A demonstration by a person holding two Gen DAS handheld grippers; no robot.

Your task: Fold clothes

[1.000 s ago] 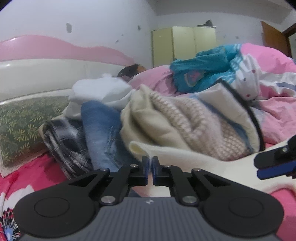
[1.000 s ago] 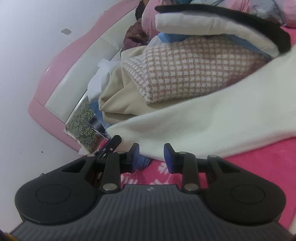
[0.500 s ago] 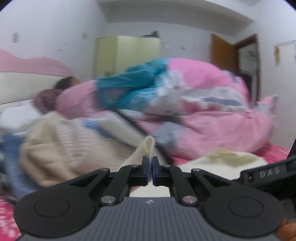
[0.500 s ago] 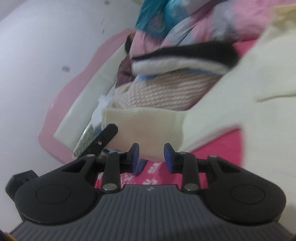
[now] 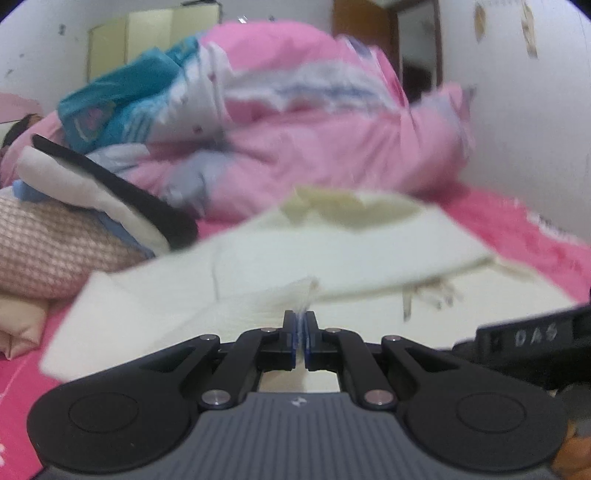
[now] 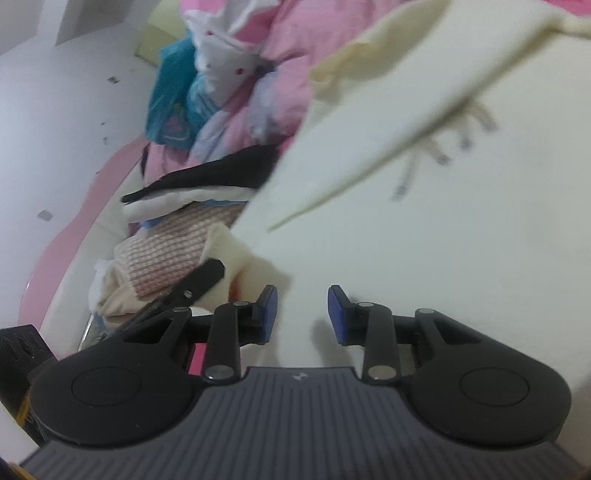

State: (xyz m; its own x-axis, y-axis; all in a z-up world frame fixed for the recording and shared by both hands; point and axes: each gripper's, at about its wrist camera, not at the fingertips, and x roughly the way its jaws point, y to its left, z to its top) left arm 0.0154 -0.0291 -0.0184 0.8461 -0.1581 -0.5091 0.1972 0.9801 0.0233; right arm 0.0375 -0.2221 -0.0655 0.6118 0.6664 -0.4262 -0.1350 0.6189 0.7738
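A cream garment (image 5: 332, 251) lies spread on the pink bedsheet (image 5: 517, 229), with one flap folded over its far part. My left gripper (image 5: 301, 326) is shut on a corner of this cream cloth, which sticks up between the blue pads. In the right wrist view the same cream garment (image 6: 461, 240) fills the right half. My right gripper (image 6: 303, 310) stands open just over it, pads apart and not pressing on the cloth. The picture is blurred by motion. The right gripper's black body (image 5: 532, 336) shows at the right edge of the left wrist view.
A stack of clothes with a pink-and-white checked knit (image 5: 48, 240) and a black-edged white piece (image 5: 110, 181) sits at the left. A big pink quilt (image 5: 332, 140) is heaped behind the garment. A wardrobe (image 5: 147, 37) and a door (image 5: 362, 22) stand at the back.
Both views swung from the clothes stack toward the quilt. The left gripper, still shut, carried the cream cloth across the garment. The right gripper moved along, with its jaws the same width.
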